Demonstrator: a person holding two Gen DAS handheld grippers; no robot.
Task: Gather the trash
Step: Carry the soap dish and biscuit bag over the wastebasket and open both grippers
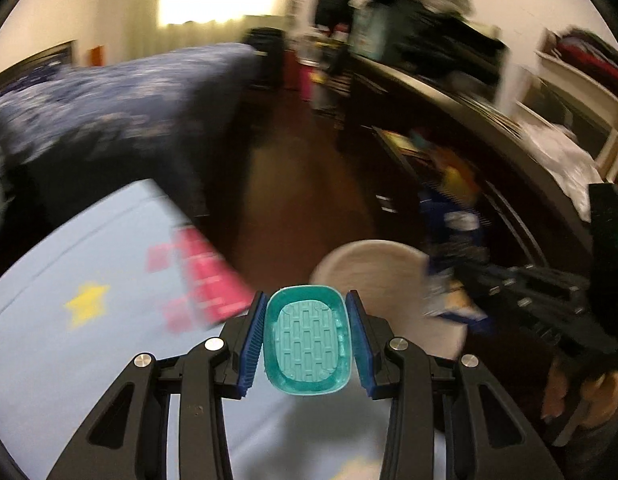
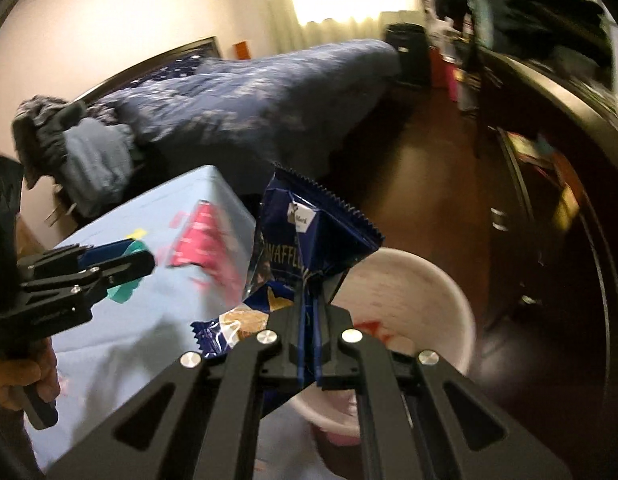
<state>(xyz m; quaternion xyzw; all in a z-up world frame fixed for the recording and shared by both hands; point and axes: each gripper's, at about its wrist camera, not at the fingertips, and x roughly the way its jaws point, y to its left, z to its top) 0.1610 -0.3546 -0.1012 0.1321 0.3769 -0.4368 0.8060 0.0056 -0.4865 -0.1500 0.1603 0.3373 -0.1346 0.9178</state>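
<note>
My left gripper (image 1: 307,340) is shut on a small teal plastic tub (image 1: 307,338), held above the light blue table (image 1: 89,340). My right gripper (image 2: 309,312) is shut on a dark blue waffle snack wrapper (image 2: 305,236), held above the near rim of a round pinkish-white bin (image 2: 425,296). In the left wrist view the bin (image 1: 373,264) sits just beyond the tub, and the right gripper (image 1: 469,280) with the wrapper (image 1: 453,296) comes in from the right. In the right wrist view the left gripper (image 2: 141,264) with the teal tub (image 2: 127,276) is at the left.
The blue table cover has pink blocks (image 1: 201,276) and a yellow star (image 1: 87,298). A bed with a dark blue duvet (image 2: 249,92) lies behind. A dark cluttered desk and shelves (image 1: 489,120) run along the right. Brown wooden floor (image 1: 293,176) lies between.
</note>
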